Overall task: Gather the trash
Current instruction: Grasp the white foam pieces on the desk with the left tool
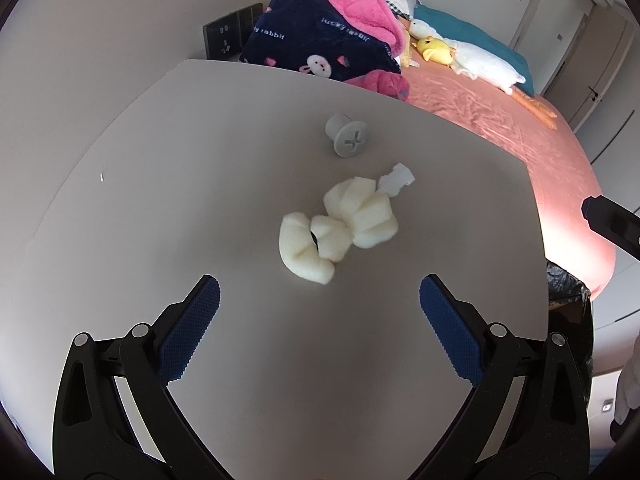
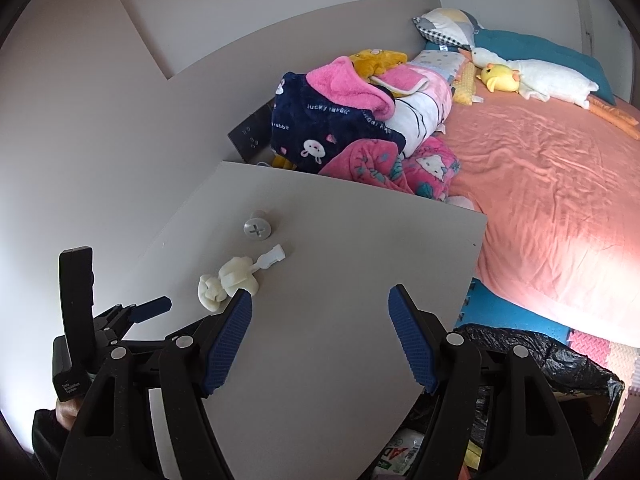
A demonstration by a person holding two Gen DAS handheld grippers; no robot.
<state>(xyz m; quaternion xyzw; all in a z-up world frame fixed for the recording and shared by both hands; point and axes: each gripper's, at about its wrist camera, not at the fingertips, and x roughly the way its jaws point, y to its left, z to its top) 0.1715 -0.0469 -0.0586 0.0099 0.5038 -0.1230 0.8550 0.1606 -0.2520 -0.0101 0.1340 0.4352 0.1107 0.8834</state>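
The foam wad point(image 1: 338, 230) lay mid-table point(image 1: 200, 184), its long axis running from the left gripper point(image 1: 320, 300) toward a grey plug point(image 1: 346, 136). Both the left and the right gripper point(image 2: 320, 316) hung released, grasping nothing.

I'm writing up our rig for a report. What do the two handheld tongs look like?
Both the left tongs and right tongs match: black plastic linkage arms with round silver pivot pins, and blue fingers with a knurled, dotted grip texture. No cables show.
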